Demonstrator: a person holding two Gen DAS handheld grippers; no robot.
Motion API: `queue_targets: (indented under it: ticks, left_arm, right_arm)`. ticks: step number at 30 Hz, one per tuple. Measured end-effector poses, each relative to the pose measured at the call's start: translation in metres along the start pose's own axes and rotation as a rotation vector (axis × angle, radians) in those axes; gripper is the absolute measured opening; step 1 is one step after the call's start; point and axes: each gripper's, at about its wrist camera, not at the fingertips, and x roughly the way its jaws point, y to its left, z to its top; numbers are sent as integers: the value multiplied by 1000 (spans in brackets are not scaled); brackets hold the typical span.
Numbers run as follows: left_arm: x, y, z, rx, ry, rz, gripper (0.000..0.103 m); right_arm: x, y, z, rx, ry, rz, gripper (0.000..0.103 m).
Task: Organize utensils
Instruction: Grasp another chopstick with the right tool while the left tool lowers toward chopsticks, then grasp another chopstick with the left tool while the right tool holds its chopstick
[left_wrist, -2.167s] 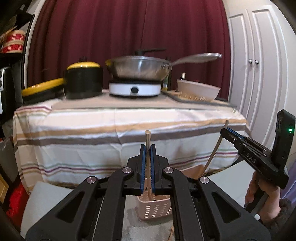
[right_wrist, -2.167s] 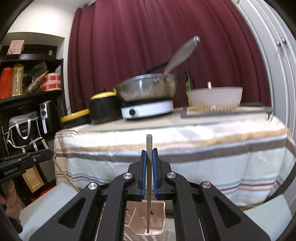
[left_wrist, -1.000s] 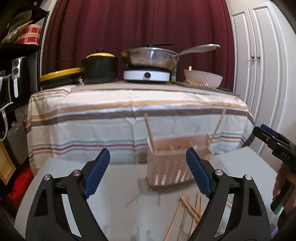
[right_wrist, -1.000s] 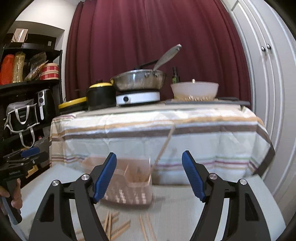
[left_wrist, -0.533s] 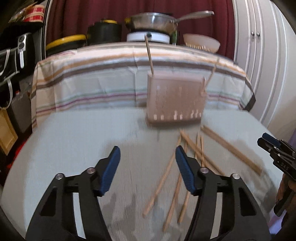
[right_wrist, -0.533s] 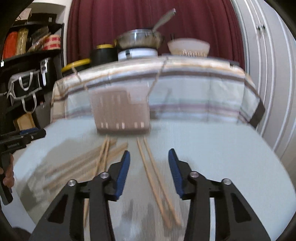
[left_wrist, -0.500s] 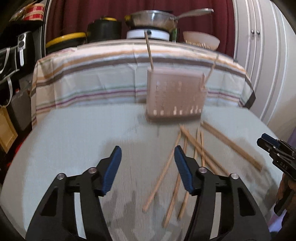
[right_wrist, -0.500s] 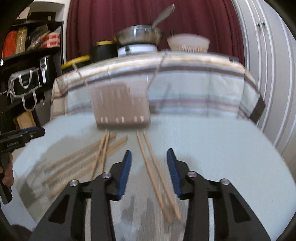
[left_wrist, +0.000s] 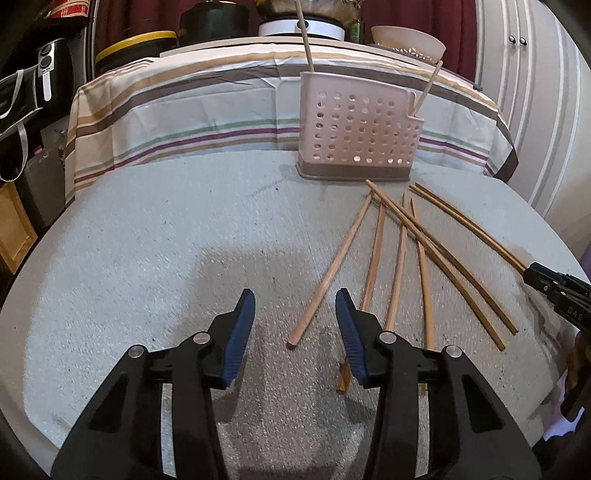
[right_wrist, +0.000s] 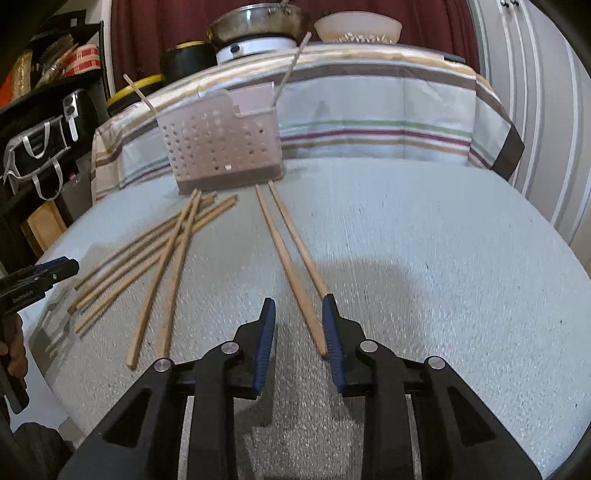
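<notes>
A pink perforated utensil basket (left_wrist: 357, 129) stands at the far side of the grey table, with two wooden chopsticks (left_wrist: 306, 37) standing in it; it also shows in the right wrist view (right_wrist: 221, 144). Several wooden chopsticks (left_wrist: 397, 258) lie scattered in front of it. My left gripper (left_wrist: 294, 317) is open, low over the table, with the near end of one chopstick (left_wrist: 328, 273) between its fingers. My right gripper (right_wrist: 298, 325) is open, and the near ends of two parallel chopsticks (right_wrist: 291, 266) lie between its fingers.
Behind the grey table (left_wrist: 147, 240) a striped-cloth table (left_wrist: 184, 110) carries pots, a pan on a cooker and a bowl (right_wrist: 356, 26). Black shelves (right_wrist: 48, 110) with an air fryer stand at left, white cupboard doors (left_wrist: 535, 92) at right.
Both grippers let go of their chopsticks into the basket, opened, pulled back and tilted down over the loose chopsticks. In the last half second both have lowered and their jaws have narrowed somewhat.
</notes>
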Motion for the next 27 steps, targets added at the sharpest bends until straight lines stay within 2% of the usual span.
queue_targets:
  ticks: [3, 5, 10, 14, 18, 19, 21, 27]
  left_arm:
    - [3, -1, -2, -2, 6, -6, 44]
    - [4, 0, -3, -5, 10, -12, 43]
    - [8, -1, -4, -6, 18, -24, 41]
    - [13, 0, -5, -4, 25, -39, 35]
    - [16, -1, -8, 12, 19, -43, 21]
    - [16, -1, -8, 17, 16, -46, 20]
    - [16, -2, -8, 24, 10, -57, 12]
    - [14, -9, -10, 77, -6, -45, 10]
  right_arm:
    - [2, 0, -2, -2, 14, -5, 22]
    - [2, 1, -4, -10, 19, -1, 8]
    - [0, 10, -7, -41, 14, 22, 7]
    - [0, 18, -8, -56, 12, 41, 7]
    - [1, 18, -8, -45, 10, 51, 7]
    - [1, 17, -7, -38, 10, 52, 10]
    - [1, 16, -8, -26, 7, 49, 13]
    - [0, 18, -9, -29, 2, 47, 12]
